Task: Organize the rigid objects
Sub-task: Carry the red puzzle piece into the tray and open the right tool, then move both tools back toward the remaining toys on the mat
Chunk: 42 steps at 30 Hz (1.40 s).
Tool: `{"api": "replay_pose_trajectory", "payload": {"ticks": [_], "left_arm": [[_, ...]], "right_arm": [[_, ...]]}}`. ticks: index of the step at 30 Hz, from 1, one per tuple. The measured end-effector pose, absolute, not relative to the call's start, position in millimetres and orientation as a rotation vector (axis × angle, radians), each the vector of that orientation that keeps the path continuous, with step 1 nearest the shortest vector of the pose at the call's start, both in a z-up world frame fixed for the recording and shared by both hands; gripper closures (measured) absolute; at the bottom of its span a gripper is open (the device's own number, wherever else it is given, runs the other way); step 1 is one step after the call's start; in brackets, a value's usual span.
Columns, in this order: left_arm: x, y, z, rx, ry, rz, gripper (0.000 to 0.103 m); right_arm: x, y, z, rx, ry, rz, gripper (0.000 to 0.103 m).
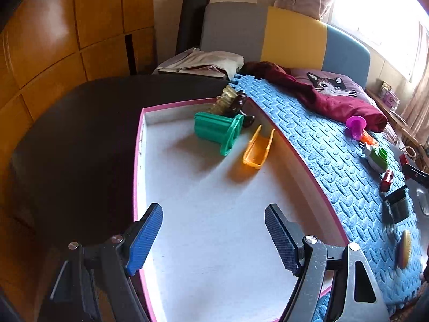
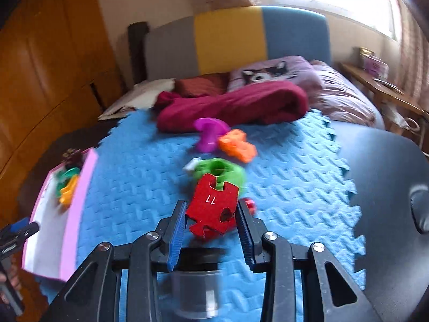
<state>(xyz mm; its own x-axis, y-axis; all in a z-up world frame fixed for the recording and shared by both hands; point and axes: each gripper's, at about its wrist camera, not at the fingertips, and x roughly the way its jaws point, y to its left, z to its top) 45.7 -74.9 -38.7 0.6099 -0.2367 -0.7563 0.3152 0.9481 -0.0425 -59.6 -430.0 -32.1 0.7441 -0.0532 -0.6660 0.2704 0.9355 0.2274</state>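
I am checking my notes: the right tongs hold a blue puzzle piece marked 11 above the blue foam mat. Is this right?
Not quite. The puzzle piece held between the right tongs is red, not blue, as the right wrist view shows. The rest is correct: it bears the number 11 and sits above the blue foam mat.

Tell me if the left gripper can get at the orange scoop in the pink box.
Probably yes. The left gripper is open over the box's bare floor, and the orange scoop lies ahead with nothing between; the green piece sits beside it.
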Motion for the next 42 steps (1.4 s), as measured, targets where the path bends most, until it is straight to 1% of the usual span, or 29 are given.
{"api": "replay_pose_trajectory", "payload": {"ticks": [14,17,23,27,29,36,42], "left_arm": [[57.5,-37.8,-33.4,0.007,0.852,-0.263,0.024],[60.9,-27.4,-34.0,-0.009,0.853,-0.244,0.024],[63.4,-15.8,-38.0,-0.031,0.861,-0.224,0.024],[64.0,-14.6,-39.2,-0.032,0.861,-0.222,0.024],[63.8,-15.6,-39.1,-0.029,0.859,-0.224,0.024],[60.8,-21.9,-36.9,-0.007,0.852,-0.239,0.024],[56.9,-30.0,-33.0,0.017,0.844,-0.252,0.024]], "right_arm": [[8.3,-265.0,-10.1,0.175,0.768,0.231,0.066],[26.6,-235.2,-16.8,0.130,0.807,0.273,0.066],[60.7,-197.7,-49.7,0.042,0.913,0.260,0.066],[68.9,-196.7,-64.9,0.026,0.955,0.236,0.066],[67.3,-196.8,-64.6,0.024,0.936,0.234,0.065],[54.9,-206.1,-52.6,0.094,0.905,0.251,0.060],[43.9,-227.4,-37.7,0.149,0.851,0.215,0.060]]}}
